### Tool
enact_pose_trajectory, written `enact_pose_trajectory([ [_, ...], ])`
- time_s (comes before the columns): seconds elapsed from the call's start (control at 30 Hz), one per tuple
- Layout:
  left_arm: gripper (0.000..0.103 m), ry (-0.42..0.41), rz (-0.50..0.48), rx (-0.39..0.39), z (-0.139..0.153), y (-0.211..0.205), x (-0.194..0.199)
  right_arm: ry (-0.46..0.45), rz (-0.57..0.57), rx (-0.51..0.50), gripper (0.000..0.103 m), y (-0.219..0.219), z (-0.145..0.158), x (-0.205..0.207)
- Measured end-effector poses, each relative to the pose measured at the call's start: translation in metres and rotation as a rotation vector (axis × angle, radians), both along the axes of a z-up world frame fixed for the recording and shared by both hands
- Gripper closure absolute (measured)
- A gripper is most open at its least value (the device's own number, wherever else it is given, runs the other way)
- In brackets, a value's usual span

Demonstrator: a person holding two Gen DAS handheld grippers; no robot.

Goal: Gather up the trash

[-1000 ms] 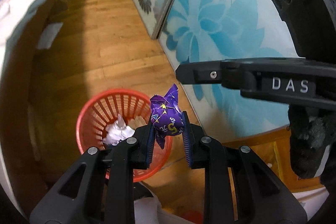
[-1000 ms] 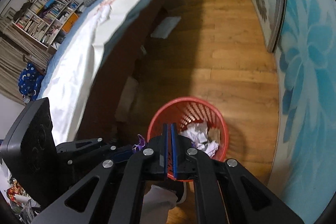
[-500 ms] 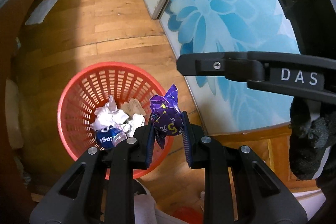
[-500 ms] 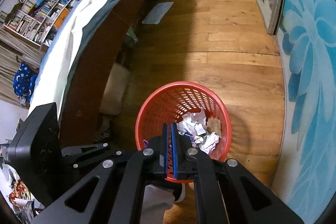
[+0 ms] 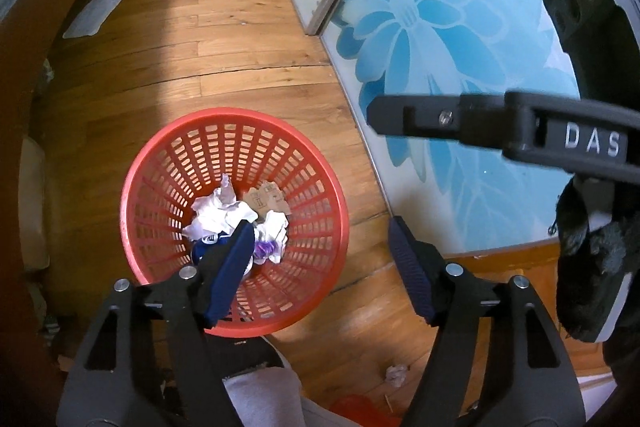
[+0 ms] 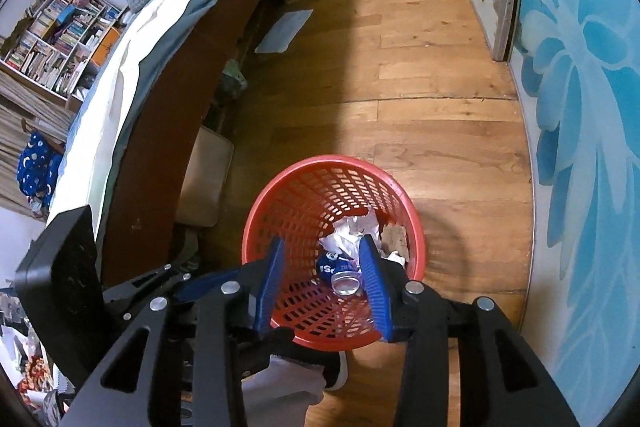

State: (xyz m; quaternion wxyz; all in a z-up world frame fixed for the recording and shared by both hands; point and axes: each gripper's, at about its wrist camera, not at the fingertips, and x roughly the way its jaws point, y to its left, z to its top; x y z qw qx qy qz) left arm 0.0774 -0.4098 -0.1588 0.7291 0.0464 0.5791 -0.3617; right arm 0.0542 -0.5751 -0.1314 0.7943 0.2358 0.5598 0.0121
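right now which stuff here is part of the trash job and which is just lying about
Part of the job:
- red basket
- purple wrapper in it
- crumpled paper
- blue bottle
- paper scrap on the floor
- left gripper, right gripper, both open

Lying about:
- bed
- bookshelf
- floor mat

A round red slatted basket [image 5: 236,219] stands upright on the wood floor. Inside lie crumpled white paper [image 5: 224,211], brown card at 1 o'clock, a blue bottle [image 6: 336,273] at 7 o'clock, and a purple wrapper [image 5: 266,247] at 5 o'clock.
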Motion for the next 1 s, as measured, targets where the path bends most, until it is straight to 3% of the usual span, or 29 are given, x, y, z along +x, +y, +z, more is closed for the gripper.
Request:
enact_pose_trajectory([
  [0.63,0.033,-0.039,0.008,0.004,0.023,0.025,-0.011,-0.053,0.002,-0.009,0.062,0.007,0.046,-0.010],
  [0.7,0.033,-0.048,0.008,0.008,0.026,0.029,-0.012,-0.063,-0.006,-0.010,0.051,0.008,0.052,-0.011],
  [0.77,0.033,-0.058,0.019,0.006,0.032,0.036,-0.013,-0.087,-0.016,-0.025,0.045,0.011,0.066,-0.014],
  [0.9,0.033,-0.094,0.032,0.018,0.046,0.051,-0.017,-0.134,-0.010,-0.045,0.045,0.019,0.098,-0.017],
  [1.0,0.033,-0.169,0.040,0.026,0.074,0.071,-0.022,-0.177,-0.002,-0.068,0.045,0.026,0.125,-0.019],
])
